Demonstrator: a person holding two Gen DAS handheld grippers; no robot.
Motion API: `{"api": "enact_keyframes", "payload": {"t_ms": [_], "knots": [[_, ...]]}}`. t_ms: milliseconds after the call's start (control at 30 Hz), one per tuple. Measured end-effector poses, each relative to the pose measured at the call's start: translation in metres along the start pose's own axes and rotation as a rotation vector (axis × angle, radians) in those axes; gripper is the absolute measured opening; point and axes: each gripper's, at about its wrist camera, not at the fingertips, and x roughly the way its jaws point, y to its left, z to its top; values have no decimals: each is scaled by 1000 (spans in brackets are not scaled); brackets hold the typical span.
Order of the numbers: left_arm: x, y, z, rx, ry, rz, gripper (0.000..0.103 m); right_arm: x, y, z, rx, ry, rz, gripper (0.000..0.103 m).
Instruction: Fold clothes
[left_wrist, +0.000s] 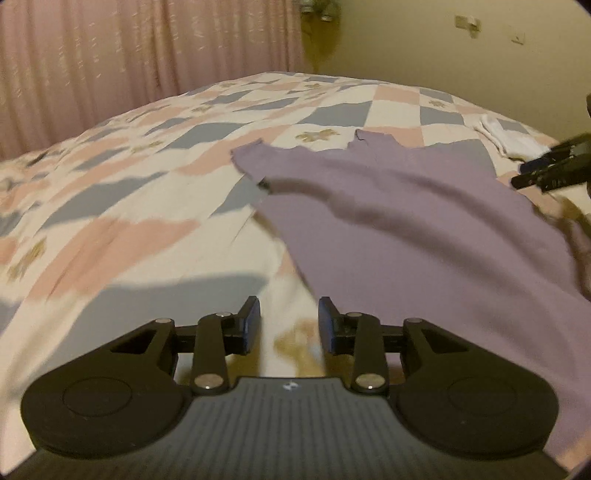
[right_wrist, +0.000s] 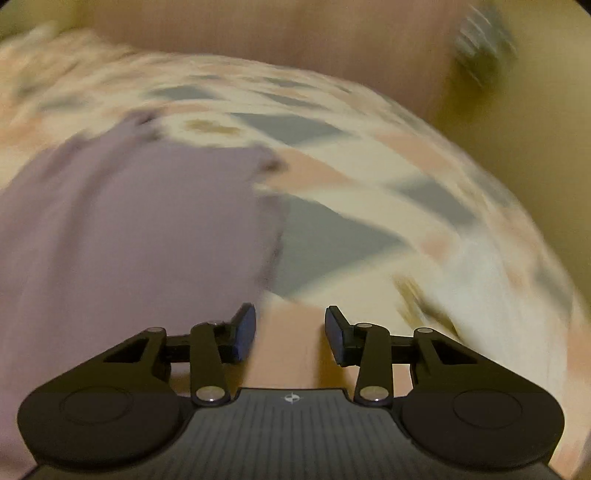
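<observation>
Left wrist: checkered bedspread (left_wrist: 155, 192), pink curtain (left_wrist: 147, 55).

A big bed (left_wrist: 155, 192) has a cover with pink, blue and white squares. A purple top (left_wrist: 406, 206) lies flat on it, to the right. A small white cloth (left_wrist: 506, 136) lies far right.

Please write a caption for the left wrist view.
Open left tongs hover beside a purple garment spread on a patchwork bedspread.
</observation>
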Motion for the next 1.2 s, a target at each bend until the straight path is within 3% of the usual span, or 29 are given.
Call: {"api": "enact_keyframes", "payload": {"t_ms": [133, 200, 333, 400, 500, 667, 767, 833, 967, 1133, 1200], "knots": [[-27, -5, -17, -40, 8, -24, 32, -41, 2, -18, 46, -38, 84, 40], [-41, -11, -24, -42, 7, -43, 34, -61, 11, -25, 83, -60, 169, 41], [-65, -26, -38, -32, 11, -64, 43, -98, 41, -38, 129, -91, 261, 48], [-70, -34, -46, -28, 22, -74, 44, -107, 70, -41, 65, -101, 289, 55], [-74, -49, -53, -5, 35, -79, 44, -102, 116, -48, -107, -111, 259, 64], [-85, -65, -56, 40, 24, -79, 45, -83, 142, -59, -196, -51, 177, 62], [-94, -69, -58, 97, 26, -50, 45, -91, 122, -72, -192, -47, 75, 62], [-100, -72, -60, 149, 29, -29, 45, -100, 96, -83, -107, -40, 37, 66], [-107, -76, -67, 246, 37, -18, 45, -120, 55, -104, 19, -6, -121, 66], [-103, -91, -72, 381, 43, -41, 44, -149, 36, -126, 156, -45, -41, 66], [-100, -96, -73, 426, 34, -48, 44, -155, 47, -128, 82, -70, -3, 68]]}}
